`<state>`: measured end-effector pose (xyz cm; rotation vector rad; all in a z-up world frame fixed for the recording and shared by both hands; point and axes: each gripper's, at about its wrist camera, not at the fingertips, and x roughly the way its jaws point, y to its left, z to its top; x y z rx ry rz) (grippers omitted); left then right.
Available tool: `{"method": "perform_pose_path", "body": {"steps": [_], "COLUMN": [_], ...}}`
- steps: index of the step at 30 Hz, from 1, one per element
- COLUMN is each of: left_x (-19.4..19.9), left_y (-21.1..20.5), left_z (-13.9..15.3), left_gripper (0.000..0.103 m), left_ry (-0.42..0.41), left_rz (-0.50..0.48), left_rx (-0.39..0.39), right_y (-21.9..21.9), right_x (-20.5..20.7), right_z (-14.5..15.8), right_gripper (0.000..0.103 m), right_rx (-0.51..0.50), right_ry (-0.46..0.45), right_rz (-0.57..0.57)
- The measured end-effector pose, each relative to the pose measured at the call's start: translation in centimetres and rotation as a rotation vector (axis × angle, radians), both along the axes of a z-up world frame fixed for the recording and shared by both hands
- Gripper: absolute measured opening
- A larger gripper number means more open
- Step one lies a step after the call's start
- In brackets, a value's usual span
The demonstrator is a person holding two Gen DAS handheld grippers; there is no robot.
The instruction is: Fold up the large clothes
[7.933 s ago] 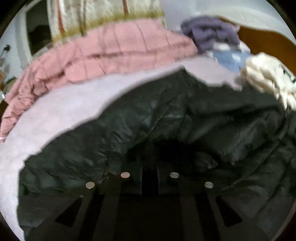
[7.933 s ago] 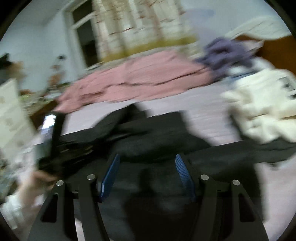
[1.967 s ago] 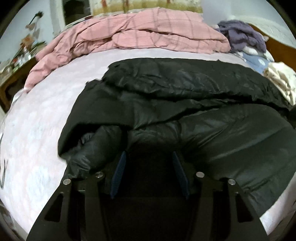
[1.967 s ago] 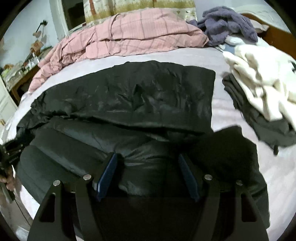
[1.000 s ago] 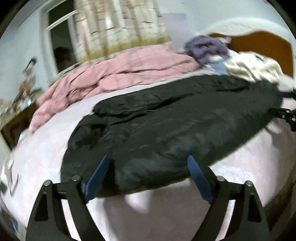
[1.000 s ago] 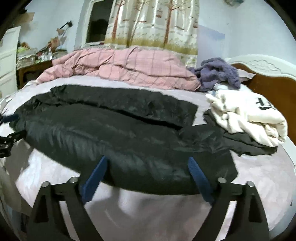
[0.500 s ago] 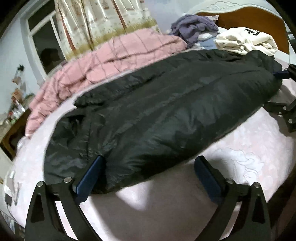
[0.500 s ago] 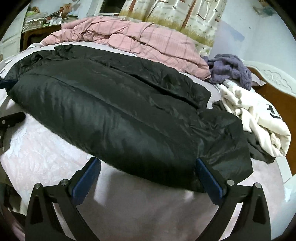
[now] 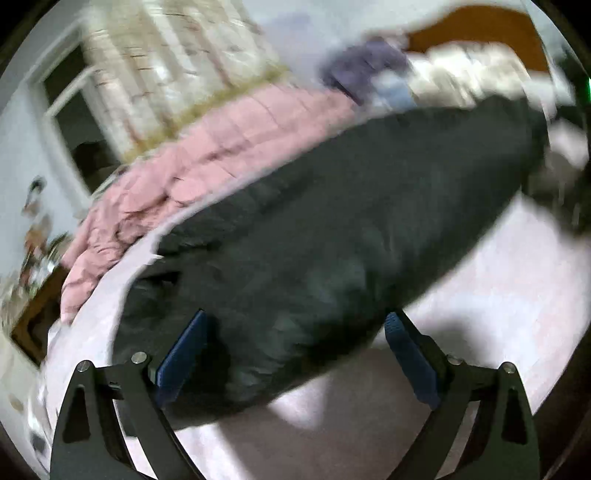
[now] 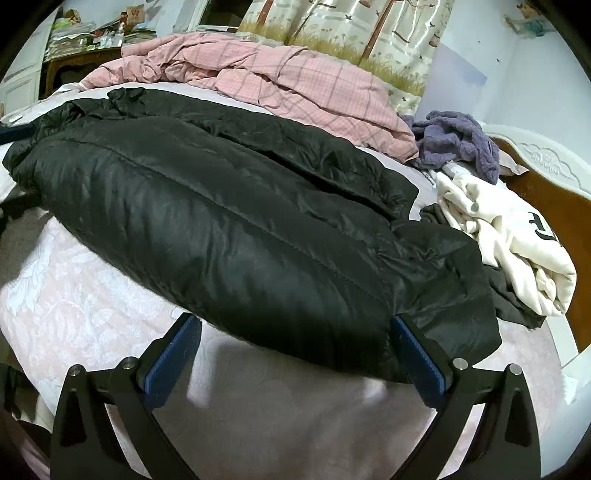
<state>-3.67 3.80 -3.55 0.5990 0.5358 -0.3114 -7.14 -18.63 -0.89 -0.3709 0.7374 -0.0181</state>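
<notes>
Nearest in the right wrist view, the right gripper (image 10: 291,354) points forward and downward at the bed, its two blue-padded fingers (image 10: 170,360) spread wide with nothing pressed between them; only the pale pink sheet (image 10: 88,306) lies in the gap. Just beyond its fingertips runs the near edge of the black puffer coat (image 10: 229,229), folded lengthwise into a long padded roll that stretches from far left to the right, past the right finger. The left gripper (image 9: 291,362), seen in the blurred left wrist view, also tilts down with its jaws wide apart. The end of the coat (image 9: 332,229) bulges between its blue pads (image 9: 183,354), but they do not press on it; the left pad is right against the fabric, and the blur hides whether it touches. The right pad stands clear over the sheet (image 9: 480,302).

Beyond the coat, to the right of the right gripper, a cream garment (image 10: 509,236) lies on a dark one (image 10: 517,295), touching the coat's far end. Farther back sit a purple fleece heap (image 10: 458,144) and a rumpled pink checked quilt (image 10: 295,81). Behind them hang a printed curtain (image 10: 354,33) and, at right, a wooden headboard (image 10: 546,195).
</notes>
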Motion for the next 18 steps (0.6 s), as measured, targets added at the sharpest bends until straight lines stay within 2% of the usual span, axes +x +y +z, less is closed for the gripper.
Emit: {"method": "perform_pose_path", "body": {"steps": [1,2,5,6,7,9,10,11,13,14,16,18], "left_x": [0.4,0.6,1.9,2.0,1.9,1.6,1.5,1.2,0.6,0.1,-1.2,-3.1], "left_y": [0.0,0.1,0.8,0.9,0.7,0.2,0.0,0.0,0.7,1.0,1.5,2.2], "left_z": [-0.3,0.1,0.2,0.1,0.2,0.2,0.1,0.2,1.0,1.6,2.9,4.2], "left_gripper": [0.098,0.098,0.098,0.092,0.084,0.037,0.028,0.022,0.016,0.014,0.013,0.012], "left_ry": [0.003,0.008,0.055,0.057,0.042,-0.02,-0.063,-0.085,-0.1,-0.108,-0.119,-0.124], "left_rz": [-0.023,-0.027,0.024,0.035,0.047,0.094,0.131,0.147,0.156,0.162,0.168,0.168], "left_rx": [0.011,-0.012,-0.067,-0.077,-0.076,-0.03,0.005,0.011,-0.04,-0.061,-0.076,-0.106], "right_y": [0.0,0.0,-0.2,-0.4,-0.4,-0.6,-0.5,-0.3,-0.1,-0.2,-0.5,-0.6], "right_x": [0.0,0.0,0.4,0.5,0.8,1.5,1.8,2.0,2.3,2.2,1.0,-2.0], "right_z": [-0.1,-0.1,-0.1,-0.2,-0.2,-0.2,-0.1,0.0,-0.1,0.0,0.9,3.0], "right_gripper": [0.102,0.102,0.102,0.102,0.102,0.102,0.09,0.06,0.024,0.018,0.015,0.014], "right_rx": [0.002,0.007,0.01,0.016,0.018,-0.005,-0.034,-0.069,-0.129,-0.126,-0.081,-0.025], "right_ry": [0.003,0.007,0.012,0.012,0.012,-0.015,-0.046,-0.07,-0.09,-0.09,-0.117,-0.201], "right_rz": [0.001,0.002,0.012,0.014,0.014,-0.008,-0.031,-0.049,-0.084,-0.087,-0.074,-0.036]}}
